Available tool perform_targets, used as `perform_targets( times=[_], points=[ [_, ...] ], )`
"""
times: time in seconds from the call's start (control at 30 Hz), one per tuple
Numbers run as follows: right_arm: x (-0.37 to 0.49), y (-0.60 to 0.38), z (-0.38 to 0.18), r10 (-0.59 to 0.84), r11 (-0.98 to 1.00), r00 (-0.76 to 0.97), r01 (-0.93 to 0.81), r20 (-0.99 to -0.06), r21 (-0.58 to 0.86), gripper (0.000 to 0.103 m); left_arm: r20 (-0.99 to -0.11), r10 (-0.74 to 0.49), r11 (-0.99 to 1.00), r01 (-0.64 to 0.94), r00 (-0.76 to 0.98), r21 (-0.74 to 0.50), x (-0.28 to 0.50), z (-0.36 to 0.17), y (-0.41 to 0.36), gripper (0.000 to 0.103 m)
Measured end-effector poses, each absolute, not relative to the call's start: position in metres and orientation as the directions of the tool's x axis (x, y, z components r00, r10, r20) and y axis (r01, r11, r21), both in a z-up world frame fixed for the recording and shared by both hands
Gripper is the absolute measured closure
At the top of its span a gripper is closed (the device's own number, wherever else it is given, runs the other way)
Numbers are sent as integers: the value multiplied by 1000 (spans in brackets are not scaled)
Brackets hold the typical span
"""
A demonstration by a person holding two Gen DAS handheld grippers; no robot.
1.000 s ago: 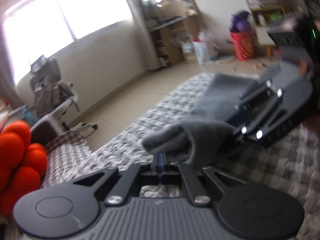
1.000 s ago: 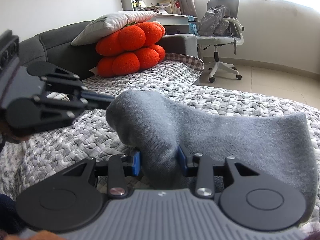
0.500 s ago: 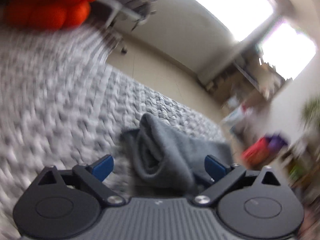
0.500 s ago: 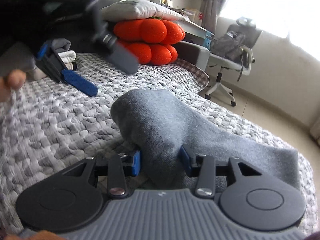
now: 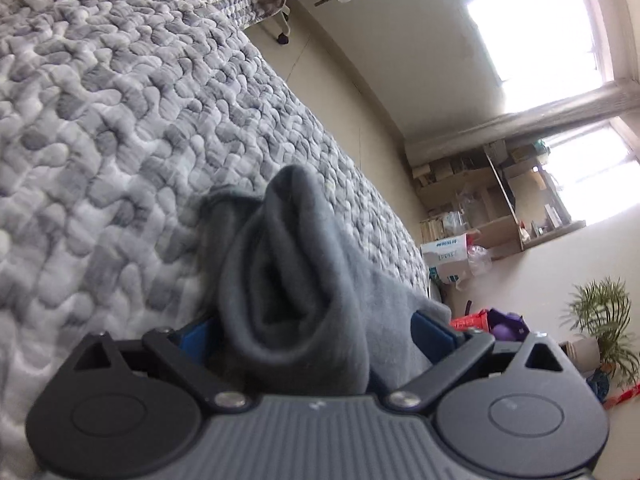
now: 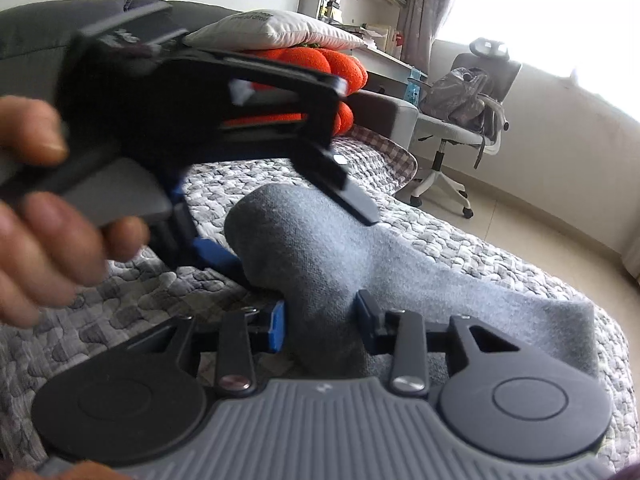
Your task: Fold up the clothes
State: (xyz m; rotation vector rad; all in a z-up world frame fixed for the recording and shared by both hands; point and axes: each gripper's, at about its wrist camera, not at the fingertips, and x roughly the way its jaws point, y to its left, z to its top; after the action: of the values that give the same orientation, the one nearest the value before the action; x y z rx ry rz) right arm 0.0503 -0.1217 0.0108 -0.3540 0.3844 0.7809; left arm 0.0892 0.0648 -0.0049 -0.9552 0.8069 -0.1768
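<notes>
I see the quilted bed (image 5: 120, 128) carrying the grey sock (image 6: 400, 276). My left tongs (image 5: 316, 330) stand spread wide around its rolled end; my right tongs (image 6: 320, 324) are closing, pinching the sock's bunched middle.

My right gripper (image 6: 320, 320) closing its blue pads on a soft grey folded sock (image 6: 320, 256), sock trailing over the grey pebble-quilted bedspread (image 6: 120, 292), my left gripper (image 6: 288, 236) spread wide around its rounded end, hand (image 6: 44, 216) blurred.
</notes>
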Motion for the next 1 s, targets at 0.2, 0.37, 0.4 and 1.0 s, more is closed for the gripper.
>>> perform_targets(
  times=[0.2,0.37,0.4,1.0],
  points=[
    [52,-122,12,615,653,637,-742,-464,-152,64,-582,-411,672,-197,702,-714,93,3,50,40],
    [47,-123,10,611,638,627,-752,-483,-169,59,-593,-374,698,-204,713,-686,89,1,53,67],
    [47,-125,11,613,636,623,-754,-486,-164,59,-591,-368,706,-198,718,-680,88,3,54,68],
    [91,-229,32,640,745,566,-622,-520,241,51,-576,-344,733,-172,741,-658,81,-3,68,64]
  ],
)
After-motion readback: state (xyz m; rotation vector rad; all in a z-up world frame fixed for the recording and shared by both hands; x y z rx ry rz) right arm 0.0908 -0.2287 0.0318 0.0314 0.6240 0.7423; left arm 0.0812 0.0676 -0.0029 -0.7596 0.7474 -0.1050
